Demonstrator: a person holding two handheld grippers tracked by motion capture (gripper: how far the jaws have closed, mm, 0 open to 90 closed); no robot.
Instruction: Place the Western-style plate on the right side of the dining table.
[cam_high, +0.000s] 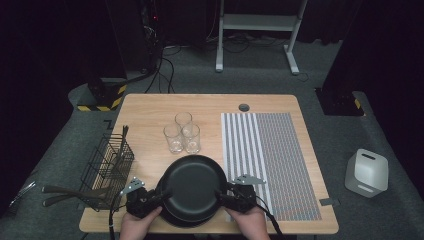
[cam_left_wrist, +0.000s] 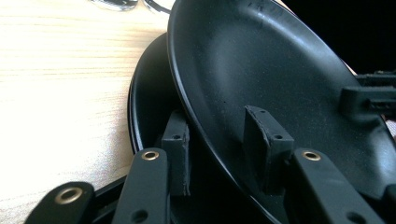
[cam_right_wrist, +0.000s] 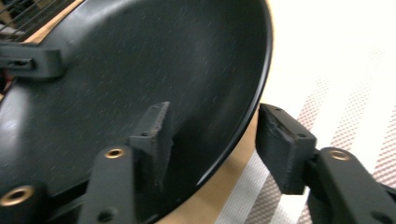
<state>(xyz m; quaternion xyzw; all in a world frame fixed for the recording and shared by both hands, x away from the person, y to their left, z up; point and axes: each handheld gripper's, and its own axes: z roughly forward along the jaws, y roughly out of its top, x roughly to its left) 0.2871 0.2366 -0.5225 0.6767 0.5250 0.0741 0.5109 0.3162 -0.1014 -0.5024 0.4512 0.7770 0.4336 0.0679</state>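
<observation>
A black plate (cam_high: 192, 186) is sitting at the near edge of the wooden table (cam_high: 150, 112), raised a little over a second black plate (cam_high: 175, 220) that is lying beneath it. In the left gripper view the top plate (cam_left_wrist: 261, 79) is tilting above the lower plate (cam_left_wrist: 149, 98), whose rim is showing to its left.

The left gripper (cam_high: 150, 197) is reaching the top plate's left rim, with a hand (cam_high: 137, 227) behind it. Its fingers (cam_left_wrist: 266, 140) are straddling that rim, 1 above and 1 (cam_left_wrist: 176, 154) below; whether the pads are pressing on the plate I cannot tell.

The right gripper (cam_high: 231, 196) is at the plate's right rim, held by the other hand (cam_high: 252, 222). Its fingers (cam_right_wrist: 154, 135) are standing apart around the rim of the plate (cam_right_wrist: 140, 70): 1 is lying over the inner face, the other (cam_right_wrist: 282, 144) is hanging clear outside the edge, so this gripper is open and not clamping.

Just right of the plates a striped placemat (cam_high: 270, 160) is lying flat. Behind them 3 clear glasses (cam_high: 182, 132) are standing close together. A wire basket (cam_high: 107, 162) is sitting at the table's left side, with dark utensils (cam_high: 70, 195) lying beside it.
</observation>
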